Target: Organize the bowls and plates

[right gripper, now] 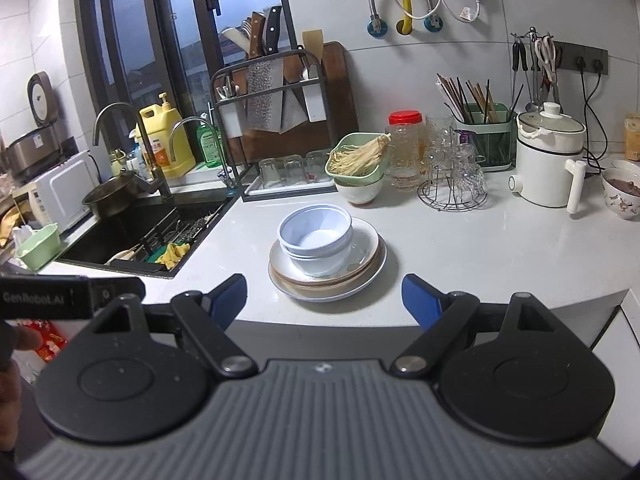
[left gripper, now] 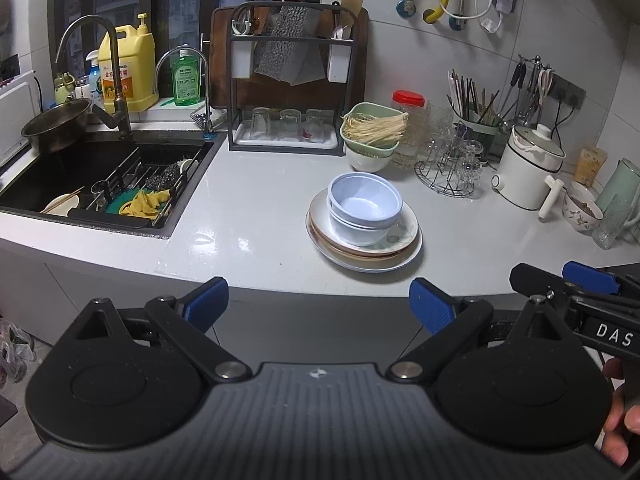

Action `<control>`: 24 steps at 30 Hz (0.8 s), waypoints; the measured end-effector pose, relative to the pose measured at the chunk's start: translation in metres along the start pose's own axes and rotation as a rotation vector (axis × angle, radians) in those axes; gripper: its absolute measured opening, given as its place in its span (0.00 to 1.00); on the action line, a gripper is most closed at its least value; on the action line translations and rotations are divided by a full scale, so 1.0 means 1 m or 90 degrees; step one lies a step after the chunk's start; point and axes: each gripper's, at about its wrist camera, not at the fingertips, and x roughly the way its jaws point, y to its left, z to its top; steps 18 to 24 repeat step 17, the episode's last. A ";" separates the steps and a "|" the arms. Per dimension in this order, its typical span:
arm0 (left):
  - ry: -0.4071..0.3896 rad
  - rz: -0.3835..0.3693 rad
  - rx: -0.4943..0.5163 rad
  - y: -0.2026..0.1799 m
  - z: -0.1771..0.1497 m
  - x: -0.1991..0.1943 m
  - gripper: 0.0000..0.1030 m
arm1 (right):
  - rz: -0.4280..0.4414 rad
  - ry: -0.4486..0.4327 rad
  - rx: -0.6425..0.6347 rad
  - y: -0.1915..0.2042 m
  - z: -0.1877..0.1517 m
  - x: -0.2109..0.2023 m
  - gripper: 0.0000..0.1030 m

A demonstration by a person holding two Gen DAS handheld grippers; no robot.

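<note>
On the counter (left gripper: 248,216), right of the sink (left gripper: 100,176): one stack of plates (left gripper: 362,250) with nested bowls (left gripper: 364,200) on top.

Both grippers hung spread wide and empty at the counter's front edge, well short of the stack: left gripper (left gripper: 319,304), right gripper (right gripper: 323,300). Bowls were pale blue-white, set toward the stack's left side; plates were white and brown-rimmed. Behind stood a knife rack (right gripper: 276,120), a green basket (right gripper: 358,158) of noodles over a bowl, a red-lidded jar (right gripper: 405,148), and a white pot (right gripper: 548,160).
</note>
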 end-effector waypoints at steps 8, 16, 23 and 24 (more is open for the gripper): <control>0.004 0.002 -0.008 -0.001 0.002 0.007 0.96 | -0.005 0.004 -0.012 0.003 0.001 0.005 0.83; 0.006 -0.014 -0.007 0.000 -0.001 0.015 0.96 | -0.011 0.017 -0.007 0.001 -0.002 0.013 0.83; 0.006 -0.015 -0.006 0.000 0.000 0.016 0.96 | -0.012 0.017 -0.006 0.001 -0.002 0.014 0.83; 0.006 -0.015 -0.006 0.000 0.000 0.016 0.96 | -0.012 0.017 -0.006 0.001 -0.002 0.014 0.83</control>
